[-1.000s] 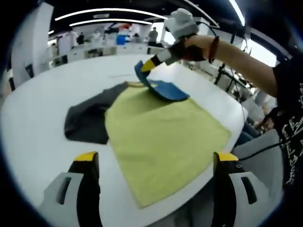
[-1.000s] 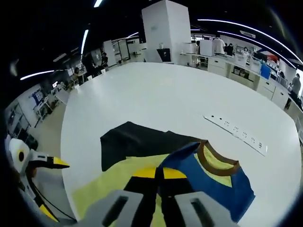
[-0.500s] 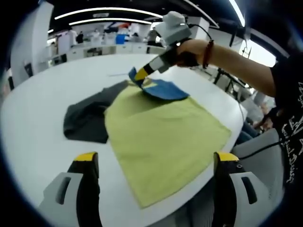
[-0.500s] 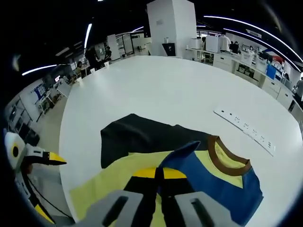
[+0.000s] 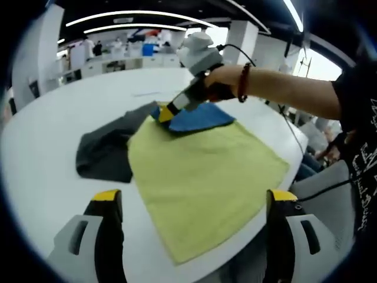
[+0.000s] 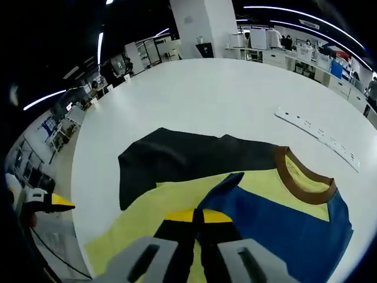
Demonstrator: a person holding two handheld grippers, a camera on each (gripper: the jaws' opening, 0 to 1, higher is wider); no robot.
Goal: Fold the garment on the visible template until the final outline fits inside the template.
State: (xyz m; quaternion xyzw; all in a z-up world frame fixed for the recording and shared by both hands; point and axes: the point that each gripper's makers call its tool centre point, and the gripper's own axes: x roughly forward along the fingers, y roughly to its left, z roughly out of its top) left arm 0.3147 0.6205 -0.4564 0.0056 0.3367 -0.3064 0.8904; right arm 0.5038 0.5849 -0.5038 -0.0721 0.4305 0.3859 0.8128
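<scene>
A T-shirt lies on the white table (image 5: 41, 177), with a yellow-green body (image 5: 200, 177), a dark grey sleeve (image 5: 106, 150) and a blue sleeve (image 5: 197, 118). In the left gripper view my right gripper (image 5: 164, 113) is shut on the blue sleeve's tip, low over the shirt near the collar. The right gripper view shows my right gripper (image 6: 197, 217) pinching the blue sleeve (image 6: 277, 218), which is folded over the yellow body (image 6: 147, 212) beside the brown collar (image 6: 294, 180) and the dark sleeve (image 6: 177, 162). My left gripper (image 5: 194, 196) stands open at the shirt's near hem, holding nothing.
A white power strip (image 6: 321, 138) lies on the table beyond the collar. A person's forearm (image 5: 277, 88) reaches in from the right. The table edge runs close to the shirt's right side. Desks and shelves stand in the far room.
My right gripper has lowered the blue sleeve from above the table down and left onto the shirt's upper body. My left gripper has stayed in place.
</scene>
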